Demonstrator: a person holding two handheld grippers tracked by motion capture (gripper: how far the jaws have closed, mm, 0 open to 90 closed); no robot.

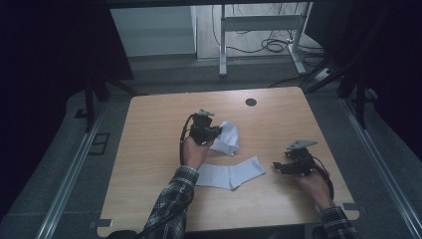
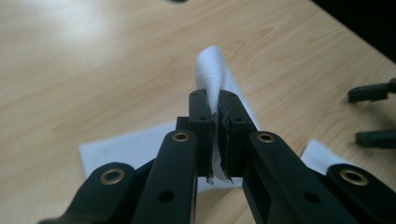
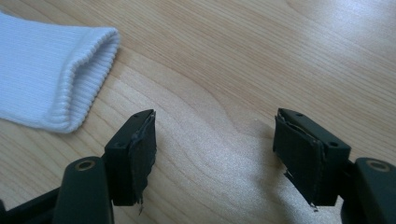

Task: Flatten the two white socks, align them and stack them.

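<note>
The left hand-held gripper (image 1: pixel 217 132) was clamped on a fold of the white sock (image 1: pixel 230 172), lifting one end off the tabletop (image 1: pixel 159 119) while the rest lay flat. The right hand-held gripper (image 3: pixel 215 154) stood wide and empty just beside the cuff. Judging by this, folding was under way; next, the lifted end needed carrying over the flat part.

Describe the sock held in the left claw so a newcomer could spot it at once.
On the wooden table, look near the middle, just beyond the flat white sock. The lifted white sock is pinched in the left claw, bunched and raised off the wood while its neighbour lies flat.
</note>
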